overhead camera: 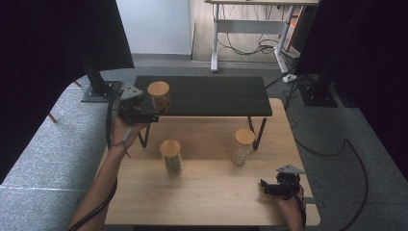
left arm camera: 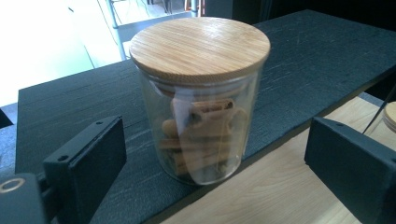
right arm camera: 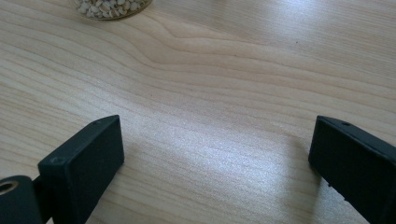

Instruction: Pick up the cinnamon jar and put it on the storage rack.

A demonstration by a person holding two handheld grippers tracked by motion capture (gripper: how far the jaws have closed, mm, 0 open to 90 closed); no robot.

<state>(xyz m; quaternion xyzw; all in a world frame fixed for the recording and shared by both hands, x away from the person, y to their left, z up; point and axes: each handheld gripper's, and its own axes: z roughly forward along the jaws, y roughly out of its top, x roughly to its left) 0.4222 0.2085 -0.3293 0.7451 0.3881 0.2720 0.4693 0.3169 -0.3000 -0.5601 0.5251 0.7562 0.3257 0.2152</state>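
Note:
A glass jar of cinnamon sticks [left arm camera: 201, 135] with a bamboo lid [overhead camera: 159, 89] stands on the left end of a low black shelf [overhead camera: 211, 96], close to its front edge. My left gripper [overhead camera: 155, 117] is open just in front of that jar, its jaws wide on either side and clear of the glass [left arm camera: 212, 168]. Two more lidded jars stand on the wooden table [overhead camera: 211, 192]: one with dark contents [overhead camera: 172, 158] and one with pale seeds [overhead camera: 242, 147]. My right gripper [overhead camera: 263, 185] rests open near the table's front right corner, nothing between its jaws [right arm camera: 215, 168].
The black shelf stands on thin legs over the back of the table. The seed jar's base [right arm camera: 112, 8] shows at the top of the right gripper view. Black curtains hang at both sides. A desk frame and cables [overhead camera: 250, 45] lie on the floor behind.

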